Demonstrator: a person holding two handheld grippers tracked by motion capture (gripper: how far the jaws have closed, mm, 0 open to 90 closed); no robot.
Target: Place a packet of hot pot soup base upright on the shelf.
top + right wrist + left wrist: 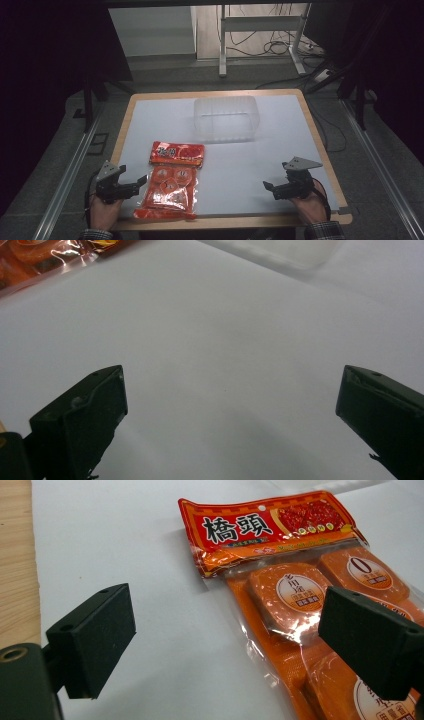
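Orange-red plastic snack packet [172,181] with round-labelled pieces inside lies flat on the white table sheet [240,165], well in front of the clear plastic tub [226,118] and on its left side. Just left of the packet, the left gripper [134,183] stands wide and empty; the right gripper [272,190], well to the packet's right, is also wide with nothing between its jaws. A good pick, I judge, slides one left jaw under the packet's near edge and pinches the flat sealed border, not the lumpy pieces.

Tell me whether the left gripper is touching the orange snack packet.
Cannot tell. In the left gripper view the left gripper stands open, with one jaw overlapping the orange snack packet; whether it rests on the wrapper or hovers above is not plain.
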